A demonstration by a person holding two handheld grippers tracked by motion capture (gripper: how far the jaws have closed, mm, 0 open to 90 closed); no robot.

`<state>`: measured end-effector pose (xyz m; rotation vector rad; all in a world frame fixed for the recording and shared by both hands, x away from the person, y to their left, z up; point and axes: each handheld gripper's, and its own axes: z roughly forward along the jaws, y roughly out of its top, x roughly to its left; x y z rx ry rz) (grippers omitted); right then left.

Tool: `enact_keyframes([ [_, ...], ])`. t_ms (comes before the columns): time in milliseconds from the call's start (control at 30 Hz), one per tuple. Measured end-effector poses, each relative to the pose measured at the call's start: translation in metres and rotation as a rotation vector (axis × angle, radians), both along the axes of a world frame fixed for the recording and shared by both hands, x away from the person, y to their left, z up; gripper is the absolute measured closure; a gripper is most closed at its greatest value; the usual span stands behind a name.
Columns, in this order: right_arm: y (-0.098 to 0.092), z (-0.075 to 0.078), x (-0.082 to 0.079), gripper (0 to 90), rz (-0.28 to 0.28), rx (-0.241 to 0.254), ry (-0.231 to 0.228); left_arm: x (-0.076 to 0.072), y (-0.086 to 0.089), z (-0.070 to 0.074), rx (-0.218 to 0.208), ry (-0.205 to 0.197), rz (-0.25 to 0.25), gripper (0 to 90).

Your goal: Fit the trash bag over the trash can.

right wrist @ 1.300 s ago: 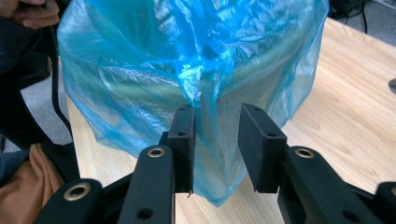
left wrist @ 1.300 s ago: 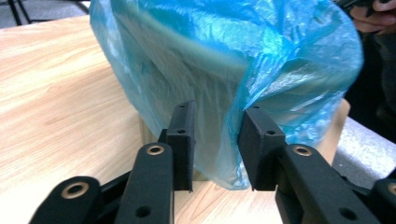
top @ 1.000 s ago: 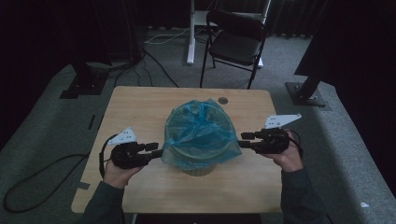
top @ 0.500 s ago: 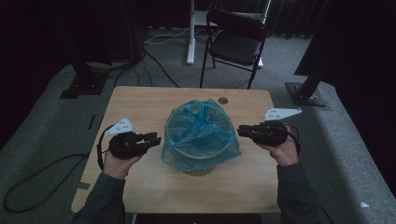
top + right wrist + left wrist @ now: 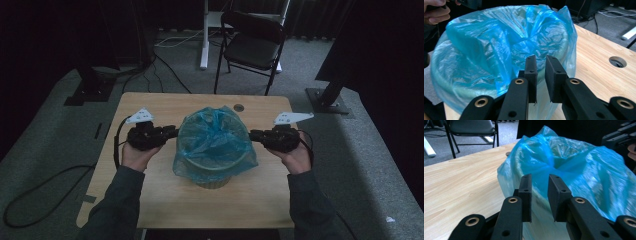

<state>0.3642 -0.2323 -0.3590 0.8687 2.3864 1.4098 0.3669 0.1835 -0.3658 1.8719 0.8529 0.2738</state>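
Nearest, at the near edge of the bench [image 5: 150, 205]: two dark sleeves reaching in, a left hand [image 5: 134, 156] and a right hand [image 5: 298, 157], each gripping a tool.

Just ahead of the hands: left tool [image 5: 172, 132] and right tool [image 5: 252, 134], lying roughly level and pointing inward at each other across the middle of the bench.

Between them, standing mid-bench: a round pale bin [image 5: 216, 180] lined with a blue plastic bag [image 5: 212, 145], its film folded out over the rim and sagging into the bowl. Directly ahead of each tool, tips right at the rim on opposite sides, so neither hand clearly nearer. No long axis to speak of on a round rim; the line from tool to tool crosses its full width, which looks like the relation any outward stretch or upward lift of the liner would turn on.

Seen along the left tool, pads [image 5: 526, 195] just drawn closer, down to a narrow slot with blue film in it; same along the right tool, pads [image 5: 531, 75] lately narrowed around film. Cannot tell whether either pair actually bites the plastic.

Farther back: a cable hole [image 5: 239, 107] near the bench's far edge, then a black folding chair [image 5: 252, 47] on grey carpet.
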Motion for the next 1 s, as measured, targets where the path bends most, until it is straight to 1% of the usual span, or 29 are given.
enact_keyframes([
  [100, 0.0, -0.001, 0.001, 79.4, -0.014, -0.001, -0.001, 0.011, -0.005, 0.0, 0.011, 0.009, 0.0, 72.6],
  [200, 0.001, -0.002, 0.001, 79.0, -0.015, 0.011, -0.005, 0.023, -0.012, 0.001, 0.029, 0.011, 0.0, 72.2],
  [267, 0.002, -0.004, -0.001, 78.9, -0.017, 0.005, -0.01, 0.031, -0.016, 0.002, 0.04, 0.012, 0.006, 72.0],
  [300, 0.002, -0.004, -0.001, 78.8, -0.016, 0.002, -0.011, 0.031, -0.016, 0.002, 0.04, 0.012, 0.006, 71.3],
  [333, 0.002, -0.004, -0.001, 78.8, -0.016, 0.002, -0.011, 0.037, -0.018, 0.003, 0.04, 0.013, 0.008, 71.3],
  [367, 0.003, -0.005, -0.001, 78.9, -0.016, -0.002, -0.013, 0.045, -0.021, 0.005, 0.047, 0.018, 0.015, 70.5],
  [467, 0.004, -0.006, -0.002, 78.8, -0.015, -0.005, -0.016, 0.06, -0.027, 0.006, 0.058, 0.03, 0.029, 70.1],
  [533, 0.005, -0.006, -0.002, 78.9, -0.013, -0.01, -0.019, 0.066, -0.03, 0.006, 0.064, 0.036, 0.033, 69.3],
  [567, 0.005, -0.007, -0.002, 78.9, -0.013, -0.011, -0.02, 0.07, -0.031, 0.005, 0.059, 0.04, 0.038, 68.4],
  [600, 0.005, -0.007, -0.002, 78.9, -0.011, -0.012, -0.019, 0.074, -0.033, 0.004, 0.067, 0.047, 0.04, 67.5],
  [633, 0.005, -0.007, -0.002, 78.9, -0.011, -0.012, -0.019, 0.074, -0.033, 0.004, 0.067, 0.047, 0.04, 67.0],
  [667, 0.005, -0.008, -0.003, 78.8, -0.009, -0.013, -0.019, 0.079, -0.035, 0.002, 0.072, 0.059, 0.043, 66.7],
  [800, 0.005, -0.008, -0.003, 78.8, -0.01, -0.01, -0.017, 0.089, -0.037, -0.002, 0.059, 0.08, 0.067, 65.6],
  [933, 0.005, -0.008, -0.003, 78.6, -0.009, -0.01, -0.018, 0.096, -0.037, -0.004, 0.058, 0.1, 0.072, 65.7],
  [1000, 0.005, -0.008, -0.003, 78.6, -0.008, -0.007, -0.016, 0.098, -0.038, -0.006, 0.043, 0.109, 0.063, 65.7],
])
